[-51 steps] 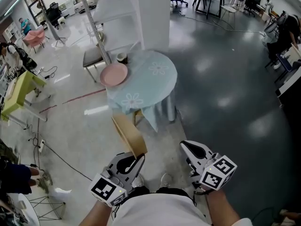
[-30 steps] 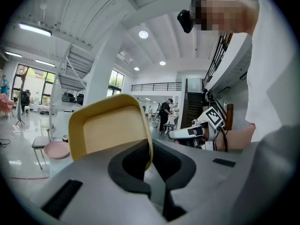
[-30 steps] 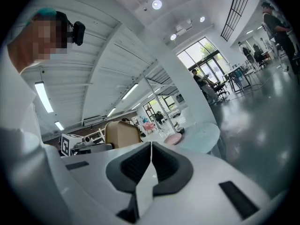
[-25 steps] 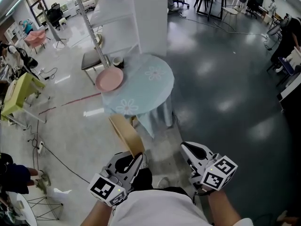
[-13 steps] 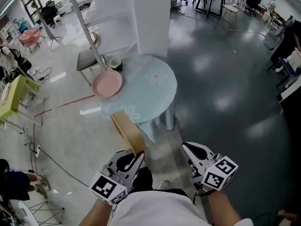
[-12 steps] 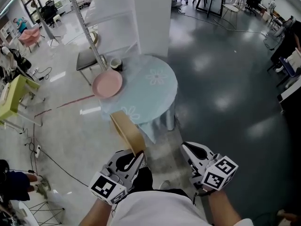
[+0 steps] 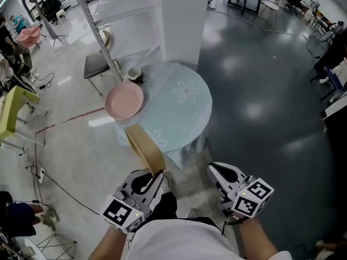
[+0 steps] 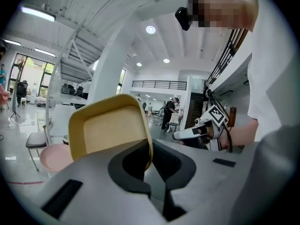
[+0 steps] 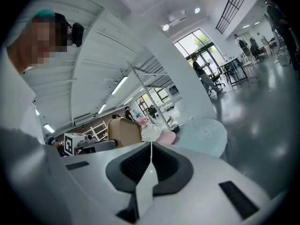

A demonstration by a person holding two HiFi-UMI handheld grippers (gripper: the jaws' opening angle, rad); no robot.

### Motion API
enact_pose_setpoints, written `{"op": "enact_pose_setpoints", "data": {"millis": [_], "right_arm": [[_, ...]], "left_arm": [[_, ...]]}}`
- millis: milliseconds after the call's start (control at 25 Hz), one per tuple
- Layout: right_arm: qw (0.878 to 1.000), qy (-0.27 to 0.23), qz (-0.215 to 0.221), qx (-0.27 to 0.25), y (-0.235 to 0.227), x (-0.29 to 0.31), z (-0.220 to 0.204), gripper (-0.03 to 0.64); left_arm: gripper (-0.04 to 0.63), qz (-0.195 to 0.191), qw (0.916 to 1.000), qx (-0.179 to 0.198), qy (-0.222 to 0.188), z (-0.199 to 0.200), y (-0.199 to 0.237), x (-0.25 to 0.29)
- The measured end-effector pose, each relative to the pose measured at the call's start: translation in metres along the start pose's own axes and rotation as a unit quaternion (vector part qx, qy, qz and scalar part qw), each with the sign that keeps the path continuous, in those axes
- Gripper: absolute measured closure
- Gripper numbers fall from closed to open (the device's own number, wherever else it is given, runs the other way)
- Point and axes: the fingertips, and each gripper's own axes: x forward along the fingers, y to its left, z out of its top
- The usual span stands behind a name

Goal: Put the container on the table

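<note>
My left gripper is shut on the rim of a tan rectangular container, held up on edge; the left gripper view shows the container standing above the closed jaws. My right gripper is shut with nothing in it, level with the left one. Ahead stands a round table with a pale blue flowered cloth. The container's far end overlaps the table's near left edge in the head view. The right gripper view shows the table and the container beyond its closed jaws.
A pink plate and a dark cup sit on the table's left side. A white pillar rises behind the table, a metal pole and a chair to its left. Dark floor lies to the right.
The table has drawn nearer in the head view, and the container's far end now overlaps its near edge. Both grippers keep the same pose and grip.
</note>
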Motion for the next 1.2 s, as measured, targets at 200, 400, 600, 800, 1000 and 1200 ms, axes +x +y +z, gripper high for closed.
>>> {"op": "enact_pose_setpoints", "data": {"millis": [200,400,600,800,1000,1200], "right_arm": [[1.000,0.009,-0.006,0.003,-0.008,0.036,0.015,0.592],[1.000,0.015,-0.014,0.002,-0.015,0.073,0.031,0.592],[1.000,0.012,-0.022,0.007,-0.022,0.106,0.049,0.592],[1.000,0.006,-0.026,0.013,-0.028,0.132,0.062,0.592],[0.999,0.005,-0.036,0.013,-0.034,0.155,0.070,0.592],[0.999,0.008,-0.047,0.015,-0.039,0.170,0.076,0.592]], "left_arm": [[0.568,-0.005,1.0000,-0.007,0.004,0.006,0.037,0.010],[0.568,-0.016,0.9998,-0.011,0.006,0.014,0.078,0.023],[0.567,-0.030,0.9995,-0.001,0.011,0.026,0.113,0.036],[0.567,-0.035,0.9993,-0.002,0.010,0.032,0.142,0.042],[0.568,-0.044,0.9989,-0.005,0.011,0.033,0.170,0.048],[0.568,-0.056,0.9984,-0.006,0.009,0.036,0.188,0.055]]}}
